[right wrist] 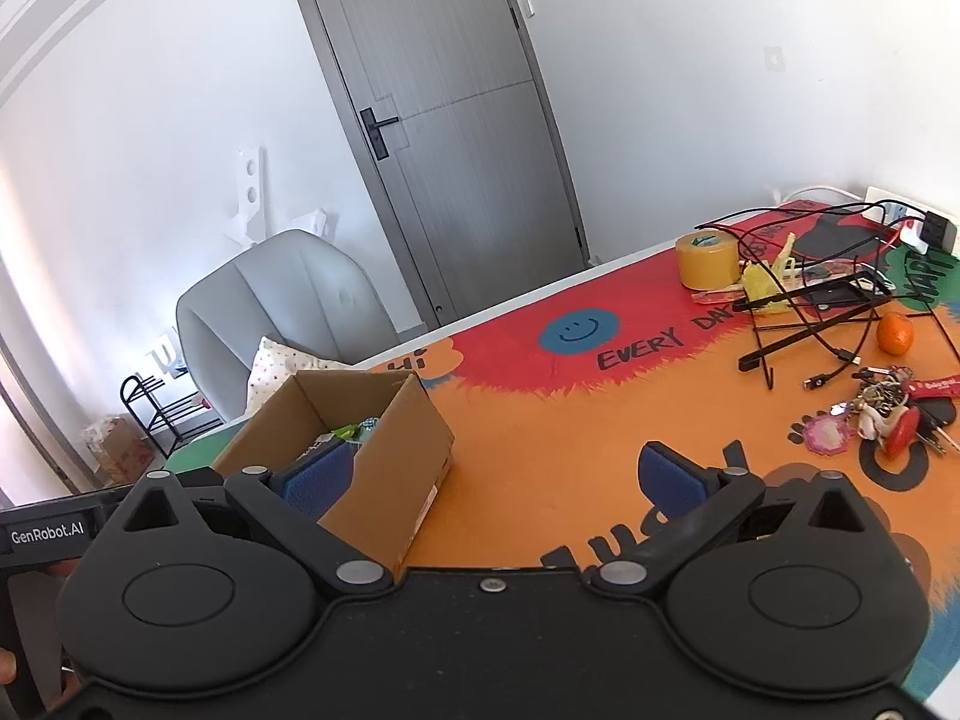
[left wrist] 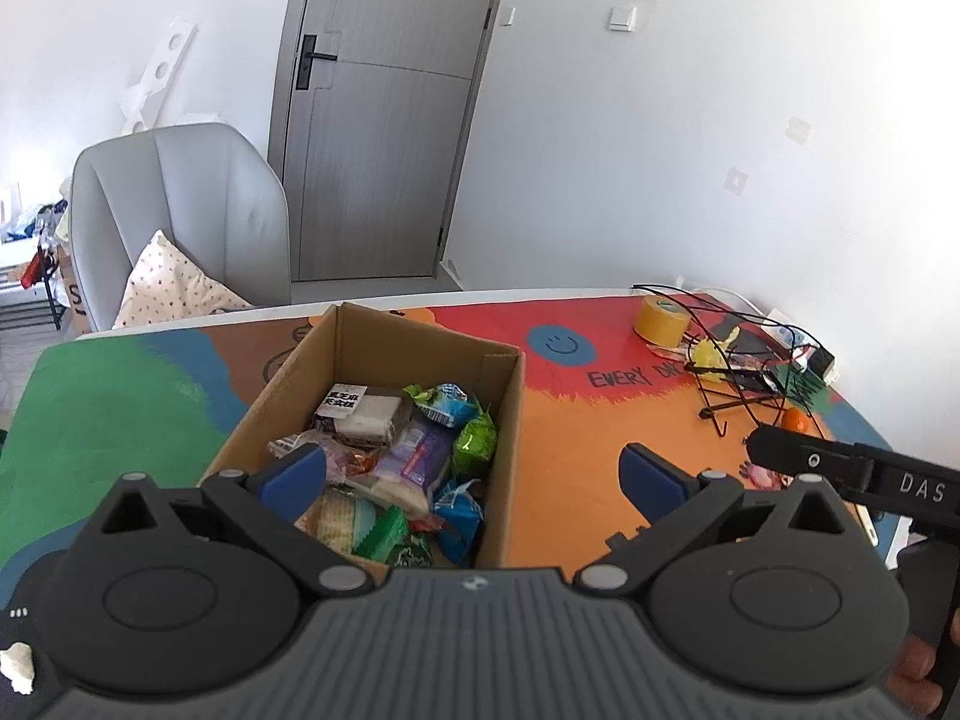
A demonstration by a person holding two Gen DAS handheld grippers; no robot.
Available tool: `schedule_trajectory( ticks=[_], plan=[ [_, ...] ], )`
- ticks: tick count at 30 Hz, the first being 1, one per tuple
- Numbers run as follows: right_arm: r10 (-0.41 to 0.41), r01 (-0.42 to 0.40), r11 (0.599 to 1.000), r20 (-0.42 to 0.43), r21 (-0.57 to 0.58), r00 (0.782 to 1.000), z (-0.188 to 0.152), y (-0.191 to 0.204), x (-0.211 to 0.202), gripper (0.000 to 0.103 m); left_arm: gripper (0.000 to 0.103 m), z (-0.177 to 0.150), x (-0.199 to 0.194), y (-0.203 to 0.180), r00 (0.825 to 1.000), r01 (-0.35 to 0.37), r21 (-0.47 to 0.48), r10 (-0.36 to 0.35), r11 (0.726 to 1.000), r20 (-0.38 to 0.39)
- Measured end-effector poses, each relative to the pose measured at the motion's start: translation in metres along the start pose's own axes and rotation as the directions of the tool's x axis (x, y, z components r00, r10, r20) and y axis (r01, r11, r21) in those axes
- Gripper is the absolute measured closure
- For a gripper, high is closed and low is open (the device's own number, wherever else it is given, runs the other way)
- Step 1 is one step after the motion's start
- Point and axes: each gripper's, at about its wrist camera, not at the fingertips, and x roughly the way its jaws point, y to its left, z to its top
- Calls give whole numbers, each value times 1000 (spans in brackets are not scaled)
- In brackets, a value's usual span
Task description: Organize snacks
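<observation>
Cardboard box (left wrist: 384, 414) sits on the colourful table mat (left wrist: 576, 438), left of centre, packed with wrapped snacks (left wrist: 408, 450). Left gripper (left wrist: 474, 471) hovers over the box's near right corner, jaws wide apart, holding nothing. Right gripper (right wrist: 489, 480) hangs right of the box, jaws wide, empty. Tape roll (right wrist: 708, 258), orange (right wrist: 895, 333) and keys (right wrist: 882, 420) lie far right.

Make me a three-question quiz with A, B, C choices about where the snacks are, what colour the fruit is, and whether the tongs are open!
1. Where are the snacks?
A. In the cardboard box
B. On the chair
C. Beside the keys

2. What colour is the small round fruit?
A. Green
B. Orange
C. Purple

3. How are the left tongs and right tongs?
A. Both shut
B. Both holding snacks
C. Both open and empty

Answers: 1 A, wrappers fill the box. 2 B, it looks orange beside the cables. 3 C, blue pads stand wide apart, gripping nothing.
</observation>
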Motion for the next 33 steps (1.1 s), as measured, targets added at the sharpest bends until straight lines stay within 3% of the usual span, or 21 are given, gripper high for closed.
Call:
schedule_trajectory(
  ticks=[14,33],
  plan=[
    [-13,13,1000,38,-1,999,-29,-3,-39,0,0,-30,-33,-12,1000,-7,96,4,995,28],
    [-9,15,998,93,-67,996,-51,23,-95,0,0,-58,-98,-4,995,-36,86,28,996,94]
  ],
)
